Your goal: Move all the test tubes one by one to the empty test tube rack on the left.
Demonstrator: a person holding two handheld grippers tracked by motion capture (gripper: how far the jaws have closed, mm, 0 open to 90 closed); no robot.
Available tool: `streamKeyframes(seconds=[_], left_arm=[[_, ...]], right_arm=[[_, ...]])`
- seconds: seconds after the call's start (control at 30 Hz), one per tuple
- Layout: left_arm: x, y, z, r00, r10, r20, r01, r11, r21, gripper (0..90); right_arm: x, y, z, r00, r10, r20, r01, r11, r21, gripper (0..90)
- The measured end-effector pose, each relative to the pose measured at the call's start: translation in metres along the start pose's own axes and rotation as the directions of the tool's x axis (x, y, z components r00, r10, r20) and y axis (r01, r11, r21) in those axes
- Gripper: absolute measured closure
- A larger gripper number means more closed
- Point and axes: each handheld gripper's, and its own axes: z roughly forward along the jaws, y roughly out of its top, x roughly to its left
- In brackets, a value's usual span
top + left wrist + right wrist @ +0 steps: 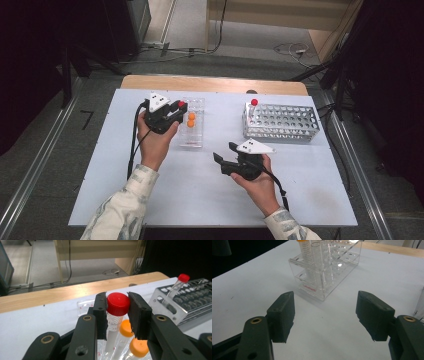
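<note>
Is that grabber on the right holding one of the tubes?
No, the right gripper has its jaws wide apart over bare table, short of the clear rack of tubes.

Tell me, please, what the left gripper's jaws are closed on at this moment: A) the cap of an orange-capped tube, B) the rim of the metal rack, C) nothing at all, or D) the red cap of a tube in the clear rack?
D: in the left gripper view, the left gripper has both black jaws pressed against the red-capped tube, which stands in the clear rack beside two orange-capped tubes.
</note>
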Motion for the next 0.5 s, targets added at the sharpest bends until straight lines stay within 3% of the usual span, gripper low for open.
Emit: streamKeyframes(seconds=[0.23, 0.5], left_arm=[[0.002, -0.013, 0.007, 0.9999, -0.012, -0.005, 0.012, 0.9996, 0.027, 70.4], [0.002, -0.013, 0.007, 0.9998, -0.018, 0.003, 0.018, 0.9994, 0.03, 63.3]], right_arm=[[-0.001, 0.0, 0.0, 1.0, 0.0, 0.004, 0.0, 1.0, 0.001, 29.8], [-0.001, 0.001, -0.001, 1.0, 0.003, 0.007, -0.003, 1.0, -0.002, 29.7]])
